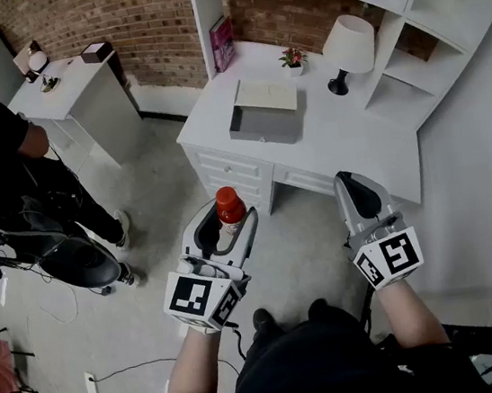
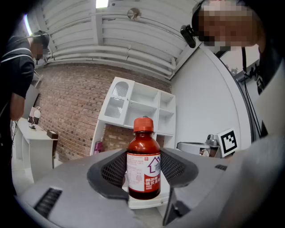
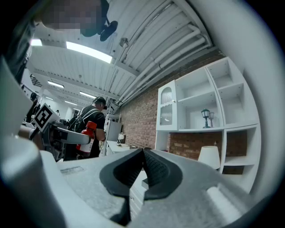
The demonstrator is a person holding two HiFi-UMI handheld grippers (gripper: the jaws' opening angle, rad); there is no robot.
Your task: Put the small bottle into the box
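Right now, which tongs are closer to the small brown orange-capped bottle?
Left. The left tongs grip the small brown bottle itself; the right tongs, shut and empty, sit apart to its right.

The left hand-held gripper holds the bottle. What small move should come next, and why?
Probably carry the small bottle forward toward the open grey box on the white desk: the left hand-held gripper clamps the bottle upright, but it is short of the desk.
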